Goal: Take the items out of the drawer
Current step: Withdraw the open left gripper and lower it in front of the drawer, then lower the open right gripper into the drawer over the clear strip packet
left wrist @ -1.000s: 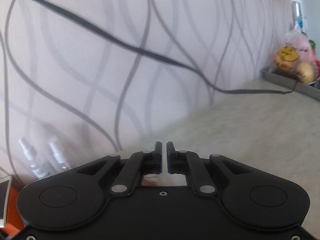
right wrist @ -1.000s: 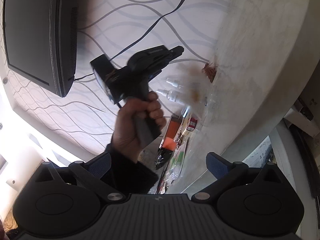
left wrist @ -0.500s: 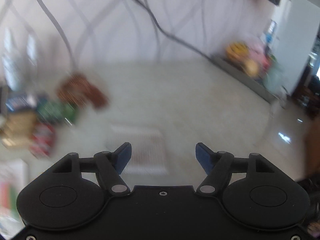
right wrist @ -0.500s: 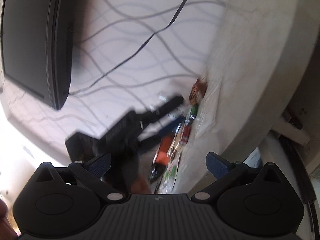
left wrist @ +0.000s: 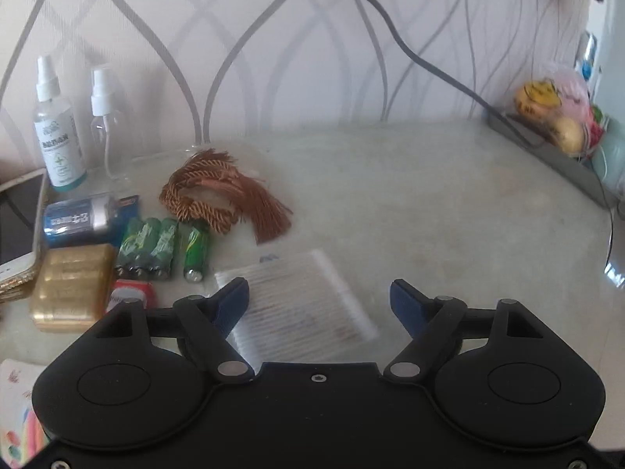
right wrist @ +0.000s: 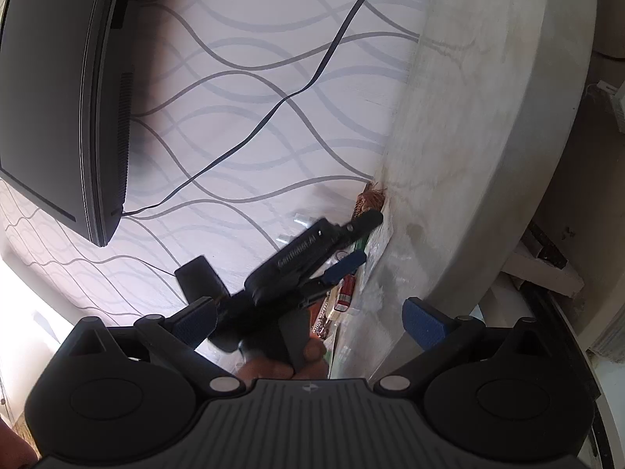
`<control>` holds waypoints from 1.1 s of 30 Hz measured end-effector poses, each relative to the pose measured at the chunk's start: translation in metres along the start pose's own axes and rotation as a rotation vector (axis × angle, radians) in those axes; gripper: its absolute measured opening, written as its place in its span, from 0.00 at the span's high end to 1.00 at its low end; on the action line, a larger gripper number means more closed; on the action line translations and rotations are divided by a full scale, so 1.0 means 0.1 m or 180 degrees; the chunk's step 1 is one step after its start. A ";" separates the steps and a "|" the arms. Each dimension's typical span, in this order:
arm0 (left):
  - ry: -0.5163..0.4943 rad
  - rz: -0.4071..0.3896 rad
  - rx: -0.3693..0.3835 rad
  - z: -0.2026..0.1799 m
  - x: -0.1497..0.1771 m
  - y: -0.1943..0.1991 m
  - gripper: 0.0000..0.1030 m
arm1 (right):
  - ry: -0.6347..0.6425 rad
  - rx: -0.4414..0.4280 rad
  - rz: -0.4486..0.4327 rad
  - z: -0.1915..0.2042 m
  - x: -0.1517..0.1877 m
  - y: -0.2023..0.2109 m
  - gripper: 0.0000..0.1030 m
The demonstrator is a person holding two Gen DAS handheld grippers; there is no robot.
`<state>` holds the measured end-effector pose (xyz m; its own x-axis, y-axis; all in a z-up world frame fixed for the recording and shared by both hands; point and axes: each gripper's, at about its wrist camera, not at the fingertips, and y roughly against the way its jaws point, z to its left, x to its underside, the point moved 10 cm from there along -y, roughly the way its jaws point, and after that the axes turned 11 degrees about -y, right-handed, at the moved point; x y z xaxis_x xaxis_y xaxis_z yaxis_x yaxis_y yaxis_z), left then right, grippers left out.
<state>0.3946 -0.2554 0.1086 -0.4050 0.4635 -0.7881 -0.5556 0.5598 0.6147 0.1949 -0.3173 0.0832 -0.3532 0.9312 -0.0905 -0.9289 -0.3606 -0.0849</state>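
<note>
**Cotton swab pack lies between the open left claw's fingers**

The cotton swab packet (left wrist: 297, 305) rests on the counter (left wrist: 449, 211), just ahead of the released left claw (left wrist: 318, 299); seemingly set down, or about to be lifted. Batteries (left wrist: 164, 246), tassel cord (left wrist: 222, 195) and gold tin (left wrist: 70, 285) lie to its left. The right claw (right wrist: 308, 322) is spread, empty. No drawer shows.

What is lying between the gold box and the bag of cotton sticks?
Green batteries and a small red-and-white thing lie between the gold box and cotton swab bag, in the left wrist view.
</note>
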 end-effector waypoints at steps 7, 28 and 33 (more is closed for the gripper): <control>0.0403 -0.0214 0.0161 0.09 -0.04 0.17 0.19 | 0.0182 0.0000 0.0157 0.15 0.23 0.01 0.00; 0.0322 0.0238 -0.0187 0.41 1.98 2.19 0.00 | 0.1699 0.1212 0.1156 -0.16 1.19 -0.45 0.00; 0.0117 0.0580 -0.0493 0.54 2.35 2.10 0.00 | 0.2226 0.1817 0.1474 -0.41 1.38 -0.55 0.01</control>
<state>0.2215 0.0085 0.0542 -0.5335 0.5203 -0.6668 -0.5744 0.3559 0.7372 0.2020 -0.1709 0.0352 -0.7175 0.3999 -0.5703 -0.6964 -0.4278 0.5762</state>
